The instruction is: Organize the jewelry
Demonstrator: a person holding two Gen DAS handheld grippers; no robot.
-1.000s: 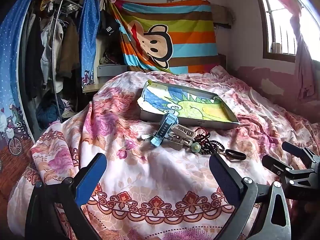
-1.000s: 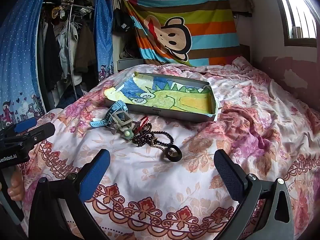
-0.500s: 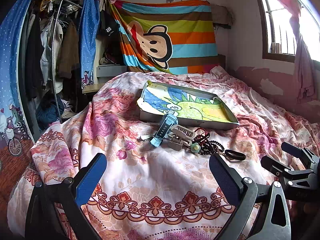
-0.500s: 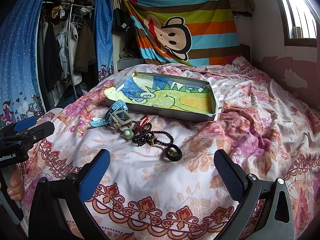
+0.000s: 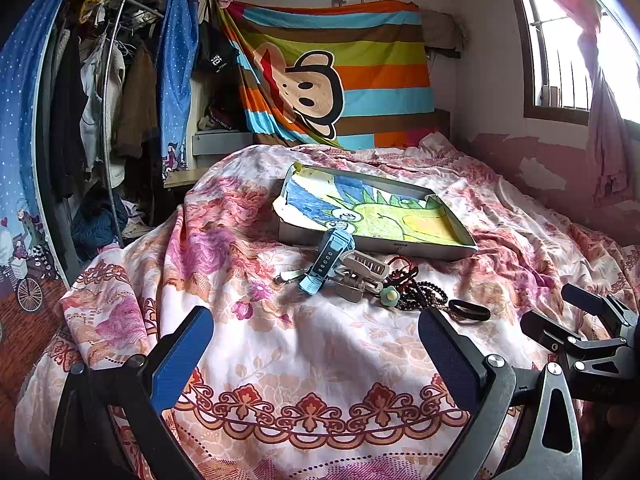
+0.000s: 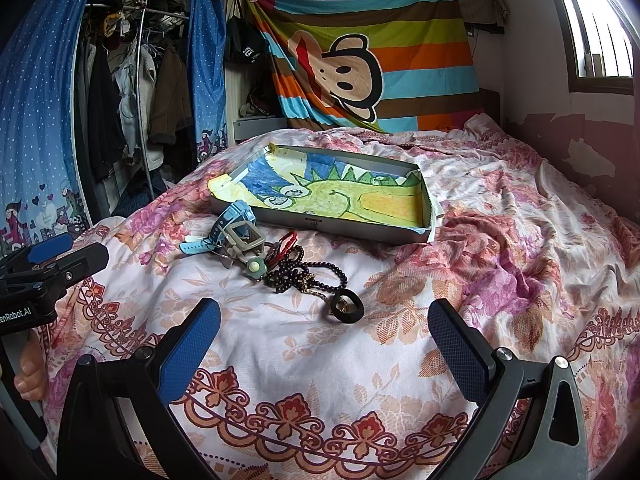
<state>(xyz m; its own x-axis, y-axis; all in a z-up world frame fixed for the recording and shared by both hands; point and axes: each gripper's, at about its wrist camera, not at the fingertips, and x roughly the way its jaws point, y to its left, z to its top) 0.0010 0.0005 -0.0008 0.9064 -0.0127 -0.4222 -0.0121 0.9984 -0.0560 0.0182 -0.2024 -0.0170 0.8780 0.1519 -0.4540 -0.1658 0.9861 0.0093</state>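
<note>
A small heap of jewelry lies on the floral bedspread: a light blue watch (image 5: 329, 258) (image 6: 232, 222), a grey watch (image 5: 360, 276) (image 6: 242, 240), a red cord bracelet (image 6: 285, 240), a dark bead string (image 5: 424, 294) (image 6: 308, 274) and a black ring-shaped band (image 5: 469, 310) (image 6: 346, 306). Behind the heap sits a shallow grey box (image 5: 384, 245) (image 6: 332, 228) lined with a dinosaur drawing. My left gripper (image 5: 316, 354) hangs open, short of the heap. My right gripper (image 6: 324, 350) is open too, just short of the black band. Neither holds anything.
The floral bedspread (image 5: 312, 352) (image 6: 500, 248) covers the whole bed. A clothes rack (image 5: 104, 92) stands at the left, a striped monkey blanket (image 5: 332, 76) hangs on the far wall, a window (image 5: 560, 40) is at the right. A person's fingers (image 6: 28, 376) show at the left edge.
</note>
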